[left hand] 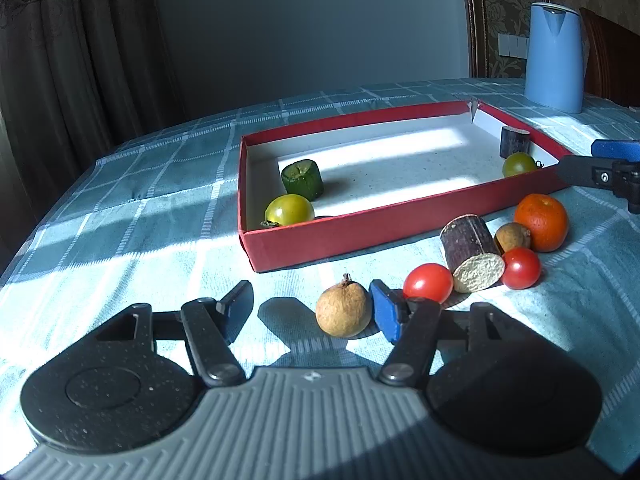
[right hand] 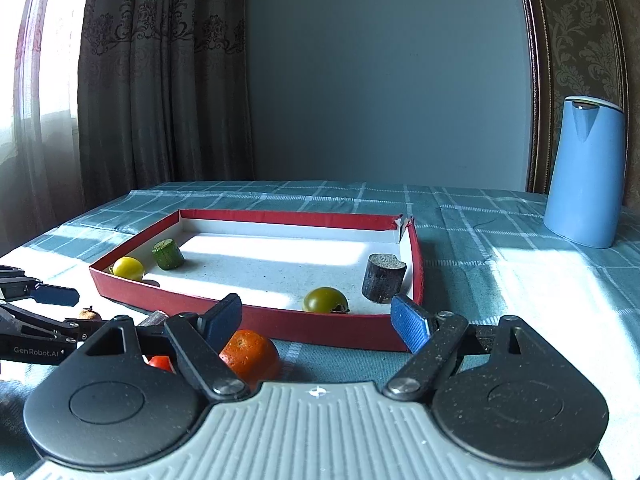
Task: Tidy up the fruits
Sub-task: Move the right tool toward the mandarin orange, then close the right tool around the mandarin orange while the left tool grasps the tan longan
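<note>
A round brown fruit (left hand: 342, 310) lies on the cloth between the fingers of my left gripper (left hand: 312, 300), close to the blue right pad (left hand: 385, 314) and apart from the left one; the jaws stand open. To its right lie two red tomatoes (left hand: 428, 283), a purple cane piece (left hand: 472, 252), a smaller brown fruit (left hand: 512, 237) and an orange (left hand: 541, 222). The red box (left hand: 360, 232) holds a cucumber piece (left hand: 303, 180), two green tomatoes (left hand: 289, 210) and a dark cane piece (left hand: 514, 142). My right gripper (right hand: 317, 304) is open, its left finger (right hand: 222, 318) beside the orange (right hand: 250, 354).
A tall blue kettle (right hand: 584, 176) stands on the checked tablecloth at the back right, behind the box. Curtains hang at the left, and a dark chair back rises behind the kettle. My left gripper (right hand: 52, 296) shows at the left edge of the right wrist view.
</note>
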### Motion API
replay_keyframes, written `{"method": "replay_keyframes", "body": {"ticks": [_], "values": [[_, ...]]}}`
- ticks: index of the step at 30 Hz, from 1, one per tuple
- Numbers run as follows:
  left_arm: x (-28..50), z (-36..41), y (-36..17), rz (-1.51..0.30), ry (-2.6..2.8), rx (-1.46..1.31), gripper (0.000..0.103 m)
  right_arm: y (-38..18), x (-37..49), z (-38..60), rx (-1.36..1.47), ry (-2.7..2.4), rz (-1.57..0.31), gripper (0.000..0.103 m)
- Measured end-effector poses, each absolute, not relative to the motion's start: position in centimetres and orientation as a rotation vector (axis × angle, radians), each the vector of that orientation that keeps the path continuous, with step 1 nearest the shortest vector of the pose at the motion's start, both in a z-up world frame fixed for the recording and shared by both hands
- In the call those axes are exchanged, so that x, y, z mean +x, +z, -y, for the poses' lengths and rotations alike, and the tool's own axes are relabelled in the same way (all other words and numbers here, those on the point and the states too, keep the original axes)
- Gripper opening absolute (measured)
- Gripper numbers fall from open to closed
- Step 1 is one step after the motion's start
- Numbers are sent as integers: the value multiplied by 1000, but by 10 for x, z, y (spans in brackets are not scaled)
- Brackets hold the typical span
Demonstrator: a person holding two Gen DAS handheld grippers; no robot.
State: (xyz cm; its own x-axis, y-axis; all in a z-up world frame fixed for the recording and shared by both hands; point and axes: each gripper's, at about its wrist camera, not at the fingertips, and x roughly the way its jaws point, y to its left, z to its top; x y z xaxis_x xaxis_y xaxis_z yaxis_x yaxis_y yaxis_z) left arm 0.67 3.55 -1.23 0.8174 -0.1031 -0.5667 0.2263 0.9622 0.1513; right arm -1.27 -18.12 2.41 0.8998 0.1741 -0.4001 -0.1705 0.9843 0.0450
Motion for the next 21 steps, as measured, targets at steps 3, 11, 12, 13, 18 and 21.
{"method": "replay_keyframes", "body": {"ticks": [3, 11, 12, 13, 18, 21], "values": [[6, -35, -12, -588, -176, 219, 61, 22, -11, 182, 19, 196, -447, 82], [6, -35, -12, -588, -178, 219, 61, 16, -4, 169, -21, 261, -523, 82], [6, -36, -12, -589, -179, 218, 61, 16, -4, 167, -32, 263, -529, 82], [6, -35, -13, -588, -178, 219, 61, 15, -2, 165, -43, 260, -539, 82], [7, -36, -12, -589, -177, 217, 61, 11, 4, 162, -33, 255, -571, 81], [7, -36, -13, -589, -177, 219, 61, 10, 6, 157, -50, 257, -577, 81]]}}
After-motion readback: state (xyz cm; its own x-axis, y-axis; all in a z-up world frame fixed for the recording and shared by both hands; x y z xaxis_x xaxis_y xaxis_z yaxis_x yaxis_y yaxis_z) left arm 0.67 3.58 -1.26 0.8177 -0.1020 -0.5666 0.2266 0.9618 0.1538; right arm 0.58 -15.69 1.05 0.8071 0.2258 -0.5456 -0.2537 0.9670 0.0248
